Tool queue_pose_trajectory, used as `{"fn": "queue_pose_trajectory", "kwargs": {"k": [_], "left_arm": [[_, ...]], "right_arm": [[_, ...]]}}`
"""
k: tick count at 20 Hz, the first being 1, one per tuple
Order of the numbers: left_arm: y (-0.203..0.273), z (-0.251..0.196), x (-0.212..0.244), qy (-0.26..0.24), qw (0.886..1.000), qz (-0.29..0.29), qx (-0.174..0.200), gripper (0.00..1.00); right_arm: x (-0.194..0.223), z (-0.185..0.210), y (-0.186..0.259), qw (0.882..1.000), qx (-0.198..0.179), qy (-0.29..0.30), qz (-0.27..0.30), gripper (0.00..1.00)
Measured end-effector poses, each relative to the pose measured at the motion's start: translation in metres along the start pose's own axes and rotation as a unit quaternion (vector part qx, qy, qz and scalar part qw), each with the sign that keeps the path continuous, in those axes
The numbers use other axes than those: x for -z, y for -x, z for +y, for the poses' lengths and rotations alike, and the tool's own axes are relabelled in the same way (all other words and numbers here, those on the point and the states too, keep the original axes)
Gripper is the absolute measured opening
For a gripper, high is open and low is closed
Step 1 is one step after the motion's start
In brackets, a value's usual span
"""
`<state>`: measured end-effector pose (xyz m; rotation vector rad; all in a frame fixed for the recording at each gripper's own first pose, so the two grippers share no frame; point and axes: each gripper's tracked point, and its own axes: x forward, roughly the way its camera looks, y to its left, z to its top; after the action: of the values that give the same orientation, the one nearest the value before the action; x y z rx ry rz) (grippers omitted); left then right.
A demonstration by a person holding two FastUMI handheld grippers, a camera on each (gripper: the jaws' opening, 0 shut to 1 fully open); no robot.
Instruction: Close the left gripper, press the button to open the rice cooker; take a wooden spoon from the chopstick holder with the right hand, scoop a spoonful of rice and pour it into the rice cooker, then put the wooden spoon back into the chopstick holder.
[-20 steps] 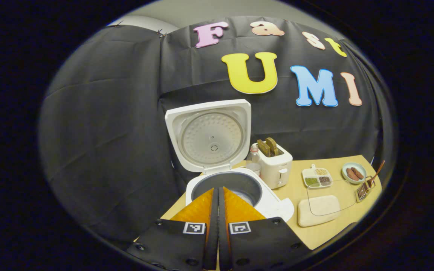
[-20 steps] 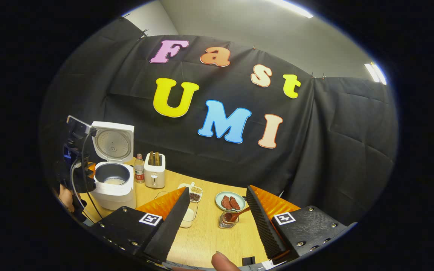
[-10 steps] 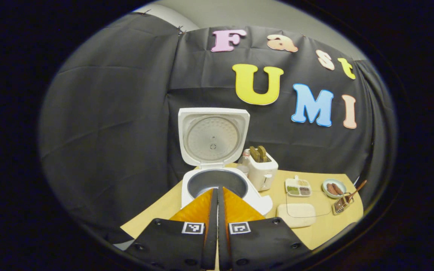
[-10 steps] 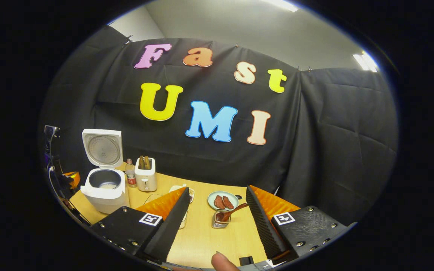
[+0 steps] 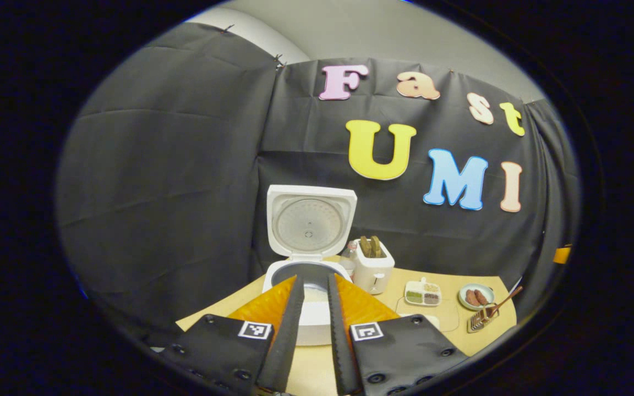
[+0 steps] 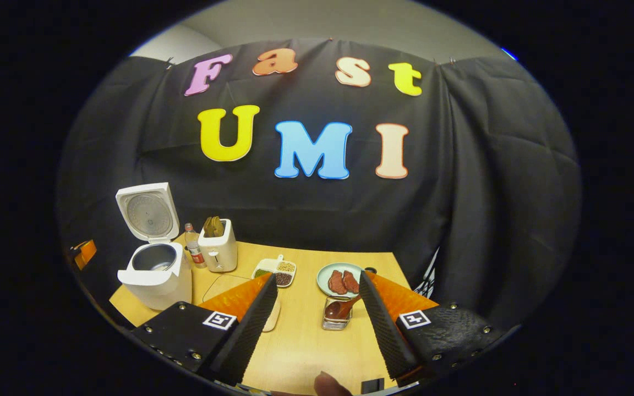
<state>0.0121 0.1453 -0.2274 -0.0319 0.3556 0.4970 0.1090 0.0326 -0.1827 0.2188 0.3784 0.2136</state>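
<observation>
The rice cooker (image 5: 307,275) sits at the back left of the bench (image 6: 306,341) with its lid (image 5: 310,223) flipped straight up, so the inner pot is wide open. Using the cooker as the landmark: a small bottle (image 6: 191,252) stands just beside it on the right, then a white toaster (image 6: 218,248) with slices poking out of the top. Further right from the cooker there's a little divided dish of grains (image 6: 276,271), then a plate with reddish meat pieces (image 6: 342,279).

The wooden spoon (image 6: 343,308) is in the chopstick holder (image 6: 335,319), well apart from the cooker, just in front of the meat plate, handle leaning up to the right. A flat pale board (image 6: 229,291) lies between the cooker and the holder.

Left claw (image 5: 312,291) is hanging in front of the cooker, fingers parted a little with a narrow gap, nothing in it. Right claw (image 6: 317,286) is spread wide, released and empty, with the holder and spoon sitting right between its fingers farther out on the bench, not touching.
</observation>
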Motion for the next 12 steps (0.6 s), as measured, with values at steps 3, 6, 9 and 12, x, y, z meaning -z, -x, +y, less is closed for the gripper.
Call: {"fn": "queue_pose_trajectory", "kwargs": {"k": [3, 6, 9, 12], "left_arm": [[0.025, -0.018, -0.003, -0.022, 1.0, -0.001, -0.017, 0.42], [0.046, -0.034, -0.001, -0.043, 0.998, 0.01, -0.04, 0.56], [0.062, -0.053, 0.01, -0.055, 0.997, 0.034, -0.044, 0.79], [0.075, -0.065, 0.011, -0.081, 0.995, 0.044, -0.049, 0.98]], "right_arm": [[0.028, -0.03, -0.05, 0.997, -0.022, -0.06, 0.038, 0.92], [0.056, -0.074, -0.103, 0.995, 0.004, -0.084, 0.057, 0.92], [0.094, -0.101, -0.142, 0.988, 0.011, -0.124, 0.09, 0.97], [0.13, -0.117, -0.174, 0.981, 0.01, -0.156, 0.111, 0.97]]}}
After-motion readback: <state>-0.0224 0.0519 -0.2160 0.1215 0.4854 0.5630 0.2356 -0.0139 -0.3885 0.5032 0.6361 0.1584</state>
